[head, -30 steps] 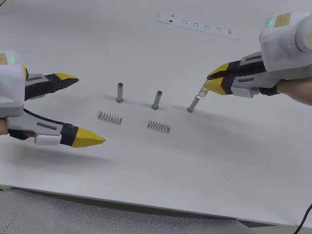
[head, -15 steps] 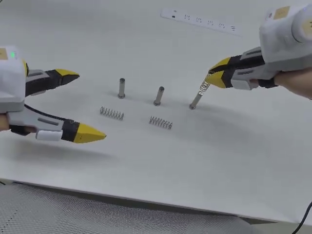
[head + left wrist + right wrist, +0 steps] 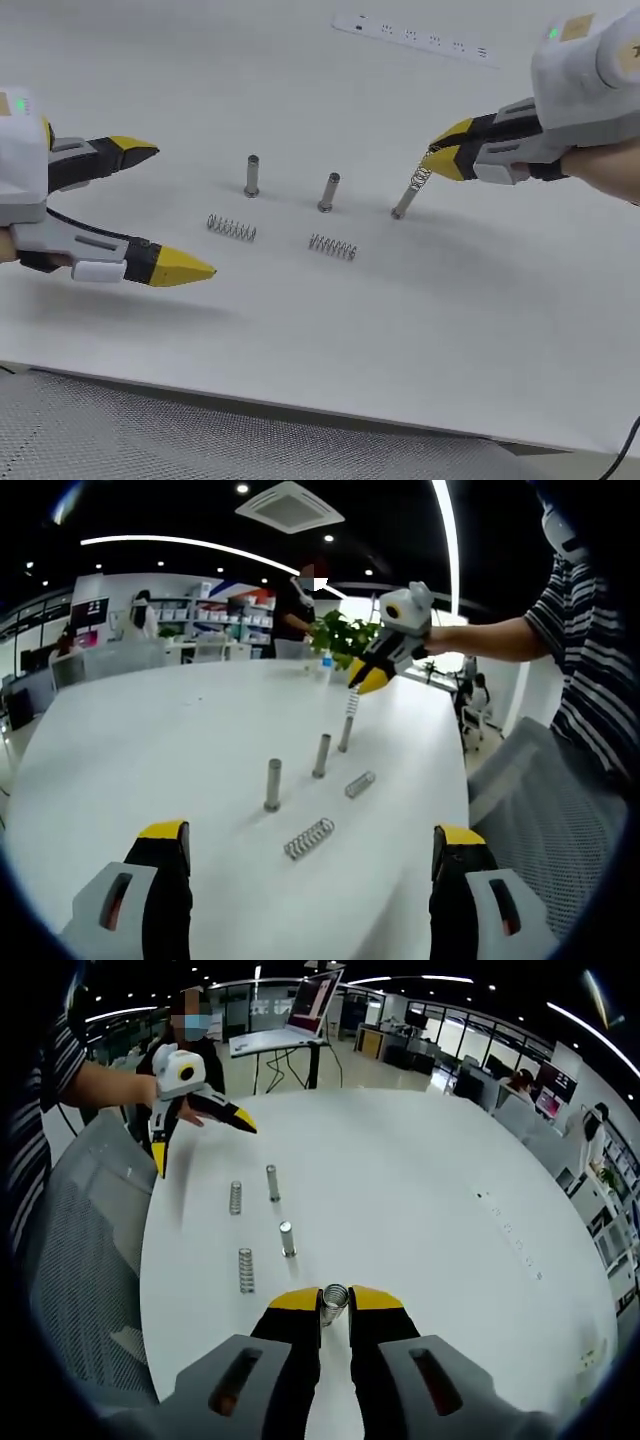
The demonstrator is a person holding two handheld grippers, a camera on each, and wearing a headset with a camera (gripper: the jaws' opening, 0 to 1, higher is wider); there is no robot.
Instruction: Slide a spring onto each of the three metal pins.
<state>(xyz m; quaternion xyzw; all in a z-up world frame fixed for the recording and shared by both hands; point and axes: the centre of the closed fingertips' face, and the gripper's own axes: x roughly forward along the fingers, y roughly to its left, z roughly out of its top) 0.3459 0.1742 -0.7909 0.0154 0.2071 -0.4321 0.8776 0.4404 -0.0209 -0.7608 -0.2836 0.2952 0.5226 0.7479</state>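
Spring (image 3: 334,1300) lower on pin (image 3: 404,205), coil end-on.

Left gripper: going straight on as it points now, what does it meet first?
Probably the loose steel coil spring lying nearest the left gripper, centred between its open fingers; the bare upright metal pin stands behind. Height above the white table unclear, so it may pass over.

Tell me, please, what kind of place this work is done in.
Most likely an open-plan office or lab: a big white table, a laptop on a stand beyond it, a ceiling air vent and a potted plant.
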